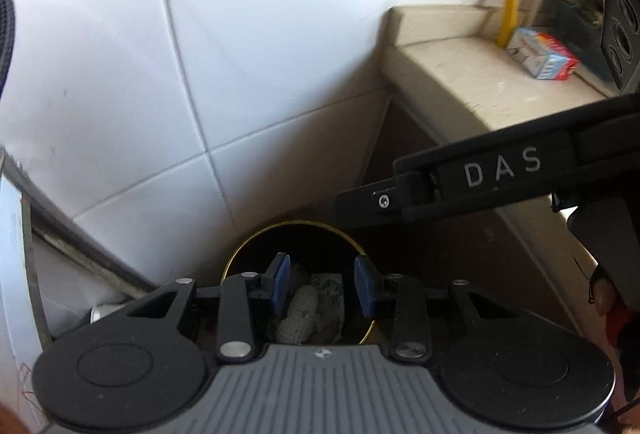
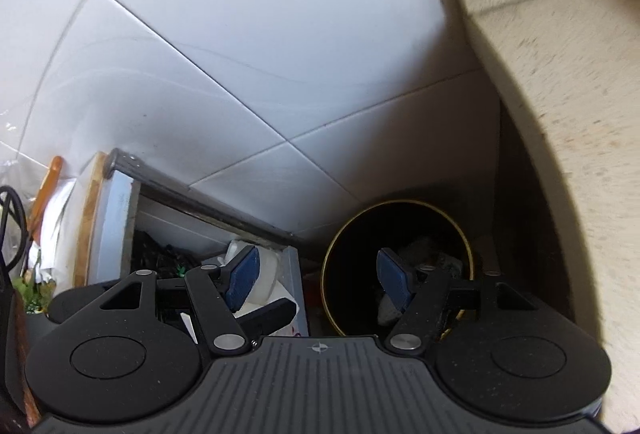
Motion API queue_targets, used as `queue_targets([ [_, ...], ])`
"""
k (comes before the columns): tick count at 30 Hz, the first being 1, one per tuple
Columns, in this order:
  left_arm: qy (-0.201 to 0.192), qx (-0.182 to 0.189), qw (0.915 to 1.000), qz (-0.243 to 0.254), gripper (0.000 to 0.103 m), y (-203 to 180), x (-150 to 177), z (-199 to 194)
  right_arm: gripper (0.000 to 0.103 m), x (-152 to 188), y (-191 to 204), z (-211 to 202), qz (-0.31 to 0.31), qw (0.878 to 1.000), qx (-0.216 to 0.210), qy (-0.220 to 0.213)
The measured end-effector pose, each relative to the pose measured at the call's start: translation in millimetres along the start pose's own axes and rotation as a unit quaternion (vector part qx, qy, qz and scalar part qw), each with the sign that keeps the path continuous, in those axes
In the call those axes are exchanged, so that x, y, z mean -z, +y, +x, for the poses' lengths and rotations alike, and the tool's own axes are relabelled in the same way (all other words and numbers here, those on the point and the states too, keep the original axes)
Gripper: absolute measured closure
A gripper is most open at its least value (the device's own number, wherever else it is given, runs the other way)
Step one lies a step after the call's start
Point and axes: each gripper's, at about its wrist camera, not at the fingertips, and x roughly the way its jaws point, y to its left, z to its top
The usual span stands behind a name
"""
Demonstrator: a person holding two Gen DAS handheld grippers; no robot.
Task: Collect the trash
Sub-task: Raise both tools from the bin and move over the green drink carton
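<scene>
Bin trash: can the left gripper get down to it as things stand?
Probably yes. The left gripper is open, directly over the bin, and the white trash shows between its fingers, nothing covering it.

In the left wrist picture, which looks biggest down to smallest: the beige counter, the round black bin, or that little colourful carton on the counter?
As they appear in that view:
1. beige counter, by far the largest
2. black bin, partly hidden behind the left gripper
3. colourful carton, smallest

The carton lies farther from the camera, so its true size against the bin is unsure.

White tiled wall, beige counter
</scene>
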Motion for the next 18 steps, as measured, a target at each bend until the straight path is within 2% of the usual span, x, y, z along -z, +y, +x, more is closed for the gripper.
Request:
queue_targets([
  [9,-0.029,0.022,0.9985,0.040,0.069,-32.5,-14.8,-19.0,0.027,7.0,-12.6,-52.8,0.017,0.999,0.011,-0.048],
  [18,-0.048,0.037,0.9952,0.077,0.062,-65.0,-24.1,-29.4,0.021,23.0,-28.3,-95.1,0.036,0.996,0.022,-0.083],
])
